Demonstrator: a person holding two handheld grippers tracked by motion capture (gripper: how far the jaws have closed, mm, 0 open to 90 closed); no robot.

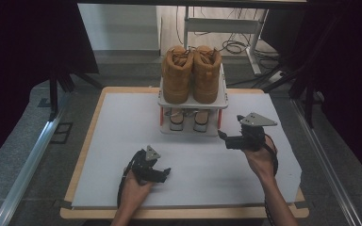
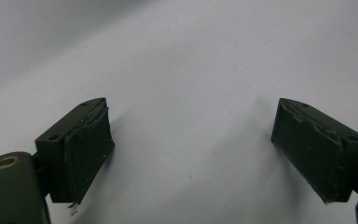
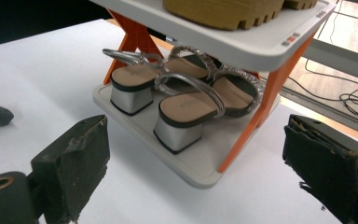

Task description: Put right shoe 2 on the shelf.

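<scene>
A small two-tier shoe rack (image 1: 193, 101) with white shelves and orange legs stands at the back middle of the white table. A pair of tan boots (image 1: 191, 74) sits on its top shelf. On the bottom shelf (image 3: 200, 163) lies a pair of silver block-heel sandals (image 3: 182, 100), heels toward me. My right gripper (image 3: 193, 163) is open, a short way in front of and to the right of the rack (image 1: 222, 136). My left gripper (image 2: 191, 149) is open over bare table near the front (image 1: 167, 173), with nothing between its pads.
The white table top (image 1: 122, 141) has a wooden rim, with free room left and right of the rack. Beyond the far edge are a desk frame (image 1: 217, 23) and cables on the floor. Dark curtains hang on both sides.
</scene>
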